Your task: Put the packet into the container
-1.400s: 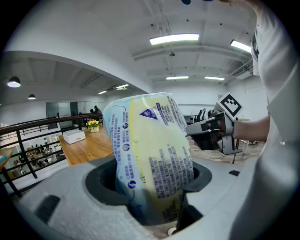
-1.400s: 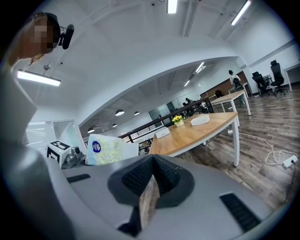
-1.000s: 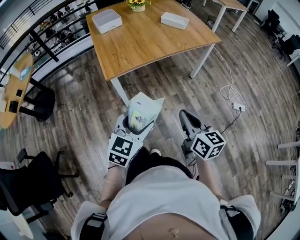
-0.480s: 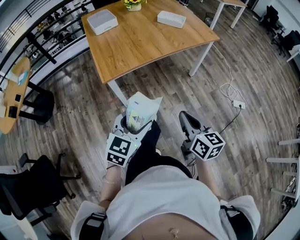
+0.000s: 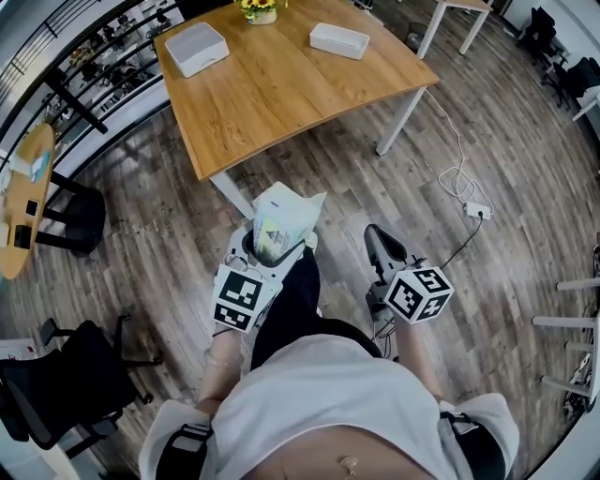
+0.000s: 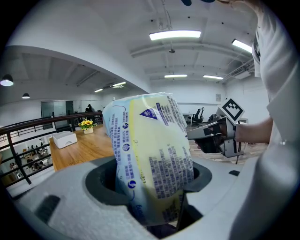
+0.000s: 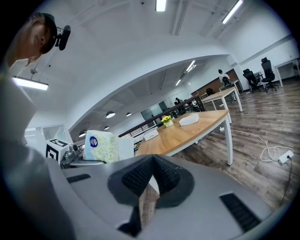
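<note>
Left tool (image 5: 269,251) is clamped on the packet (image 5: 284,217), held out over the floor (image 5: 169,216) well short of the tabletop (image 5: 281,94), right tool (image 5: 380,242) pinched together empty, so I'd carry it level to a container (image 5: 195,47) before letting go.

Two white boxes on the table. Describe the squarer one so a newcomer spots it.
Start at the wooden table and find the yellow flowers at its far edge. The squarer box sits left of them in the head view, near the corner. It looks chunky, while the other white box, right of the flowers, is flatter and longer.
</note>
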